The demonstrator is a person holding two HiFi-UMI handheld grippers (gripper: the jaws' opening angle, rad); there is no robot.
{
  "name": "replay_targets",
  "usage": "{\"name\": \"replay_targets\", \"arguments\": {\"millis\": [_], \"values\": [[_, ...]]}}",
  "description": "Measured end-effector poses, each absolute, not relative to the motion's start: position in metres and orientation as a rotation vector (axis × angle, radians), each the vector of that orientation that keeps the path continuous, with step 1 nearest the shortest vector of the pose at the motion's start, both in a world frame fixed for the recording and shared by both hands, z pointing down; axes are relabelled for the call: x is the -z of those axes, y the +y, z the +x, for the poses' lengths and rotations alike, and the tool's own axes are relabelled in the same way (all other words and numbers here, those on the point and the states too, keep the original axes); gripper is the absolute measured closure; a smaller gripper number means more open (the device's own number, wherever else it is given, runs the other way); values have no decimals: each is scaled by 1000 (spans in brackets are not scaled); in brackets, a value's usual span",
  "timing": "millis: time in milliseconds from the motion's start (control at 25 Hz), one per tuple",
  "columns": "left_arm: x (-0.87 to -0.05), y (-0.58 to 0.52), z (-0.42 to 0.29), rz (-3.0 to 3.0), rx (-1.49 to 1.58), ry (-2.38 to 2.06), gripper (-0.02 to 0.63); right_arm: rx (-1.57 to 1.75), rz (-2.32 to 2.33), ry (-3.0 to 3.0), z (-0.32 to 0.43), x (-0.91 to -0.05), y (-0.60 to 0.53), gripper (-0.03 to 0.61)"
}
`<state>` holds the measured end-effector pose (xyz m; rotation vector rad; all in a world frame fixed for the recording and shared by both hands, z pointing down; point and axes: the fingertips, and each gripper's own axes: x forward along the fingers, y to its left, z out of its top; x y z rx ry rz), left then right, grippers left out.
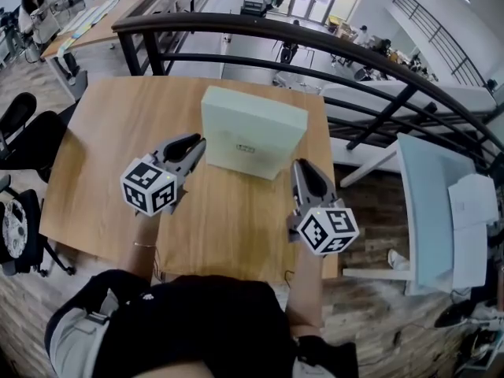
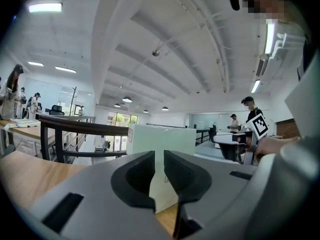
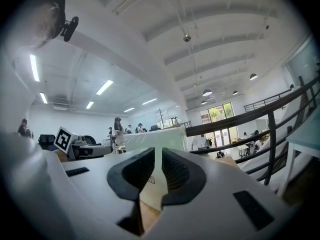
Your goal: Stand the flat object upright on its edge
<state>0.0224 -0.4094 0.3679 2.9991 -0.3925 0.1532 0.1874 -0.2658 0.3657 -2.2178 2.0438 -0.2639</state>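
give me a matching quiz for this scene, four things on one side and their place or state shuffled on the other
Things:
1. pale box
2. left gripper
3. right gripper
4. railing

Places or states:
a. jaws together, nothing between them, near the box's lower right corner in the head view
b. dark and curved, beyond the far edge of the table
c. standing upright on its edge on the wood
d. jaws together, nothing between them, at the box's left side in the head view

Pairs: 1-c, 2-d, 3-a, 4-b
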Motion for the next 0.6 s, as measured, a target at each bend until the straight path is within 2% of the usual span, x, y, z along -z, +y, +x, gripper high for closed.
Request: {"name": "replay_targets", "arguments": {"millis": [600], "values": [[-354, -387, 10, 3042, -134, -356, 560, 208, -2204, 2063, 166, -354, -250, 540]]}}
